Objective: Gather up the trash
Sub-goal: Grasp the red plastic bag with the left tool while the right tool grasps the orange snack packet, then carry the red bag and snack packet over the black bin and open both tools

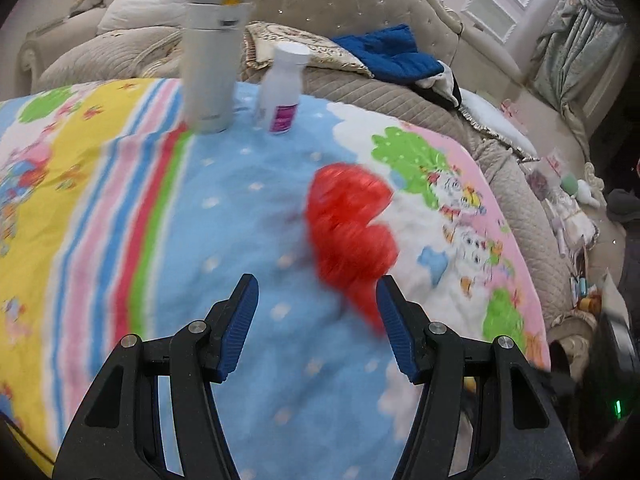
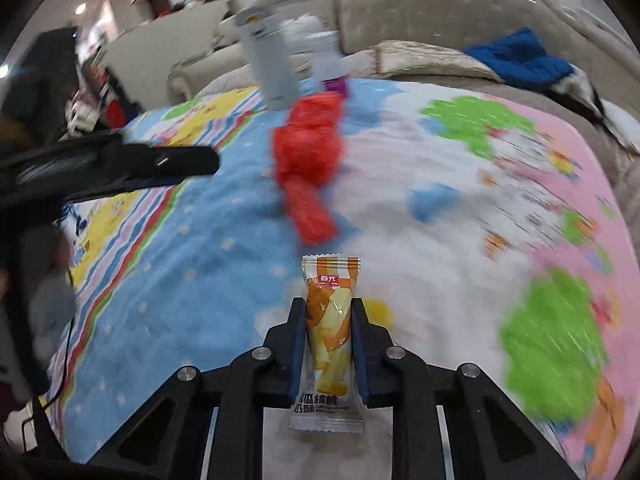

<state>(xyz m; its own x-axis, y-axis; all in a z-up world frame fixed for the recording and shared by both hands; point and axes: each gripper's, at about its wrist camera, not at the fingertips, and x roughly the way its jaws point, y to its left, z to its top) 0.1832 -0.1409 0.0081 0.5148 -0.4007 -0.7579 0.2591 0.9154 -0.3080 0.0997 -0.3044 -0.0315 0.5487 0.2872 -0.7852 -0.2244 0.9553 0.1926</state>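
Left wrist view: we are hovering left tongs (image 1: 316, 292) spread wide, empty, over cartoon blanket (image 1: 224, 216). Red plastic bag (image 1: 352, 232) lying crumpled just ahead, brushing right pad. Risk: thin bag sliding away at closing; white thermos (image 1: 212, 60) and white pill bottle (image 1: 282, 88) standing behind, toppling if we are overreaching.

Right wrist view: right tongs (image 2: 329, 304) pinching snack wrapper (image 2: 330, 336) lengthwise. Slick film slipping out likely if we are swinging fast.
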